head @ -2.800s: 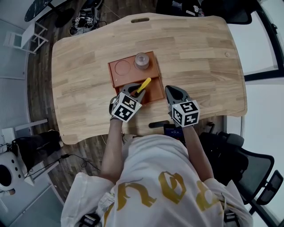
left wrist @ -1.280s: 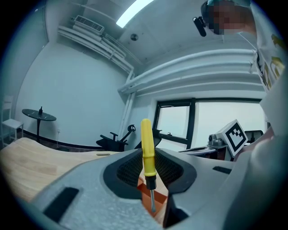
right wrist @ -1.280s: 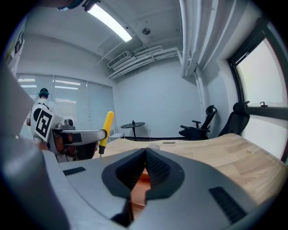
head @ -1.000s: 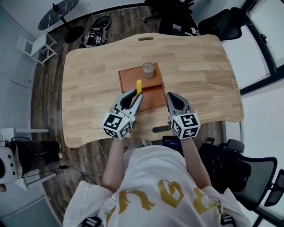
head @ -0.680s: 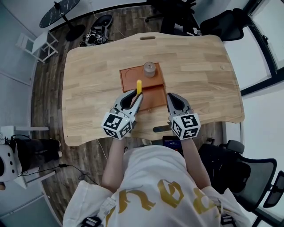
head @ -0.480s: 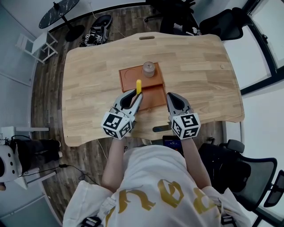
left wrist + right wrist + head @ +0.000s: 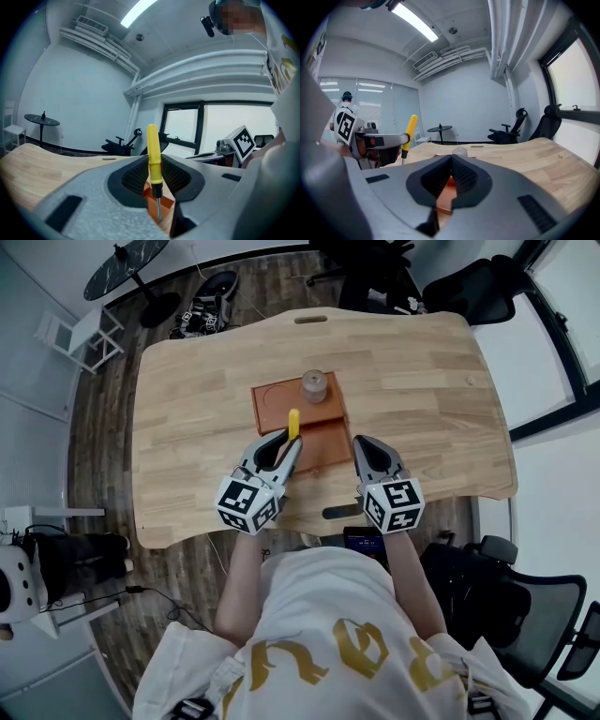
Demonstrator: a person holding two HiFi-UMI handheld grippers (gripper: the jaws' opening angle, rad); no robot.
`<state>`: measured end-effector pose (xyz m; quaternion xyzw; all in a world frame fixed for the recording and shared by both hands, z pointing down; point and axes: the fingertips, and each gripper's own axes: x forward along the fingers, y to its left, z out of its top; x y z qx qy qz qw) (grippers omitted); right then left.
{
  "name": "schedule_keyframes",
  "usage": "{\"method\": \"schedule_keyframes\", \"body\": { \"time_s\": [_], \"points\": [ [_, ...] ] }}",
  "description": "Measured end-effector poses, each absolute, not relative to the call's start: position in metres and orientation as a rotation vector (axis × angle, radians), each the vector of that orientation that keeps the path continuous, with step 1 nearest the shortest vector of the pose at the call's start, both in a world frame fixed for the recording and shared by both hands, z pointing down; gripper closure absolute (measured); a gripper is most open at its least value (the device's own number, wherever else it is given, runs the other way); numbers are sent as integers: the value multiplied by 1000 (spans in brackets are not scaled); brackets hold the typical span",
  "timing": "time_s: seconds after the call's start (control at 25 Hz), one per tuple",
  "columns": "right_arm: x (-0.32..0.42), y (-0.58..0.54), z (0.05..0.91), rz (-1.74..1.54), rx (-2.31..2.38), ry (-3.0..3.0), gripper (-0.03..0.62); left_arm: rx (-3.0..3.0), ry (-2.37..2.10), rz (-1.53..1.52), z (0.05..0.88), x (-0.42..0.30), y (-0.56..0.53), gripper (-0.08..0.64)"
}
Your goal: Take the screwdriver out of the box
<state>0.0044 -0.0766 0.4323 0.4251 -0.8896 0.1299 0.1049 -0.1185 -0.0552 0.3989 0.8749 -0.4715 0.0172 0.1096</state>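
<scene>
A pale wooden worktop [image 7: 422, 381] fills a room with a dark plank floor, a black office chair [image 7: 511, 592] off its near right corner and a round black side table [image 7: 127, 257] beyond its far left corner. An orange-brown box [image 7: 328, 435] sits at the middle of the worktop, nearer the near edge than the far one.

The screwdriver [image 7: 292, 421] has a slim yellow handle, a black collar and a short thin metal shaft. The left gripper [image 7: 286, 442] is clamped on the lower part of the handle. In the left gripper view the screwdriver [image 7: 153, 150] stands upright between the meshed pads, tip down, with the box's orange floor showing below the tip. It hangs over the box's near half, clear of its floor.

In the oldest frame the handle slanted toward the worktop's far right and the left gripper sat low over the box's near edge. Now the tool is upright and lifted. Over the last second neither gripper has shifted.

The right gripper [image 7: 361, 444] hovers just beside the box's near right corner. Its jaws are closed together with nothing between them. A small round jar [image 7: 313, 386] stands in the box's far right corner, well apart from the screwdriver, and a round recess [image 7: 272, 401] lies to its left. A dark slot [image 7: 339, 512] cuts the worktop by the near edge.
</scene>
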Motion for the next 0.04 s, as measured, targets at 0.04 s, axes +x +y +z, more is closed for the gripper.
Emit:
{"method": "schedule_keyframes", "body": {
  "time_s": [0.04],
  "points": [
    [4,-77,432,384,1252,-2623,581,2571,-1387,51,399,-119,-55,476]
  ]
}}
